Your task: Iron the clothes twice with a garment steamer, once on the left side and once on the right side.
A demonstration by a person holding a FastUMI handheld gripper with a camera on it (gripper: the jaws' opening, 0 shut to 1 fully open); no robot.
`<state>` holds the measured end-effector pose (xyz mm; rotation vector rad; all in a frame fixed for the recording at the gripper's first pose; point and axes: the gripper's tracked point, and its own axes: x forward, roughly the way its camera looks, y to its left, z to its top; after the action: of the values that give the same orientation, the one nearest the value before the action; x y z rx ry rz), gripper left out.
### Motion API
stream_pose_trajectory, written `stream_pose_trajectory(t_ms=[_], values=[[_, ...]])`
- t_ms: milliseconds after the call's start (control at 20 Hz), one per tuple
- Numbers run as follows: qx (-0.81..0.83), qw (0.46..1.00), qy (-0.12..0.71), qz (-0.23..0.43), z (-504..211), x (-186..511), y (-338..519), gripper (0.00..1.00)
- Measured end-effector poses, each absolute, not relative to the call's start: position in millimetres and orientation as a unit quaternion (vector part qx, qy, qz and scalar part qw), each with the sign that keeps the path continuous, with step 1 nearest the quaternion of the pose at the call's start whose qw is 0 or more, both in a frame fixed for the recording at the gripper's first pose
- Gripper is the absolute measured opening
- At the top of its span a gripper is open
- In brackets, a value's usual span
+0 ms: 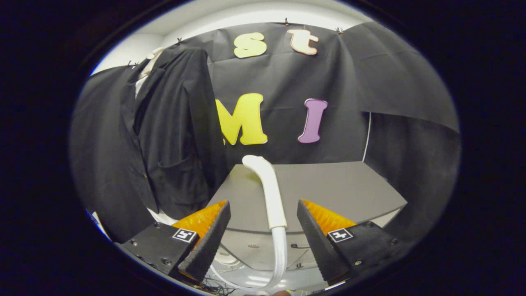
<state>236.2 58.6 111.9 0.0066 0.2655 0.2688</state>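
A white garment steamer wand [269, 187] lies on the grey table [341, 185], its head pointing away from me and its white hose [279, 255] trailing off the near edge toward me. My gripper [263, 213] is open, its two black and orange fingers standing either side of the wand's handle without touching it. A dark jacket [168, 135] over a white shirt hangs to the left of the table, beyond my left finger [207, 242].
The grey table's near edge runs just beyond my fingertips. A thin white cable [367, 135] hangs down the black cloth wall behind the table's right end. Below the table edge are pale surfaces and loose cords.
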Motion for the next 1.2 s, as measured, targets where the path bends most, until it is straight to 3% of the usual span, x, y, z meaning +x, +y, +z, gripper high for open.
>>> stream_pose_trajectory(t_ms=[550,850,1050,1200], values=[[-0.011,0.925,0.328,0.190,71.5,335.6,74.8,0.99],[-0.034,0.902,0.382,0.197,56.7,362.1,82.7,0.94],[-0.032,0.882,0.435,0.180,42.0,359.7,80.6,0.85],[-0.047,0.886,0.433,0.157,41.2,364.2,72.4,0.69]])
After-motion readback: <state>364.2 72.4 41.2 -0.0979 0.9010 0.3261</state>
